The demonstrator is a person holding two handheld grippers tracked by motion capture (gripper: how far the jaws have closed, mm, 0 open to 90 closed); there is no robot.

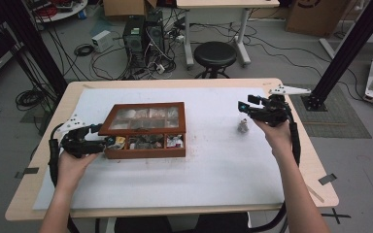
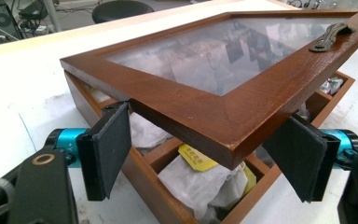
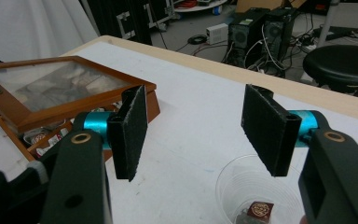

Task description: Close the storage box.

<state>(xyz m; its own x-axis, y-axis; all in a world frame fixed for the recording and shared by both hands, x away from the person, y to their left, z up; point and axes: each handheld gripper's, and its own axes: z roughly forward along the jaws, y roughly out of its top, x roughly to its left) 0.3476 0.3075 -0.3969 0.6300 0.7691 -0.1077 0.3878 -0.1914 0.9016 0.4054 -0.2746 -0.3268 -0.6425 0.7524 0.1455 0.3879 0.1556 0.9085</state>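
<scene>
Though the glass pane reflects the room and blurs what lies under it, these lines hold:

Hidden: the rear compartments of the brown wooden compartment box (image 1: 144, 145) sit under the tilted wooden-framed glass lid (image 2: 223, 60); their contents are too dim to name.

Cut off: the small clear plastic cup (image 3: 254, 189) runs off the bottom edge of the right gripper view.

Box contents: white crumpled paper packets (image 2: 200, 184) and a yellow tag (image 2: 196, 157) fill the front compartments; other small packets are too small to tell apart.

Cup contents: a small dark brown square packet (image 3: 260, 208).

Lid: raised at its front edge, a dark metal handle (image 2: 332, 35) on the frame.

Left gripper (image 2: 209, 140): jaws set wide, one either side of the lid's front corner; whether the pads press the wood I cannot tell.

Right gripper (image 3: 198, 130): jaws wide apart, nothing between them, above the cup.

Box place: on the white table sheet (image 1: 213, 165), left of centre, well apart from the cup.
</scene>
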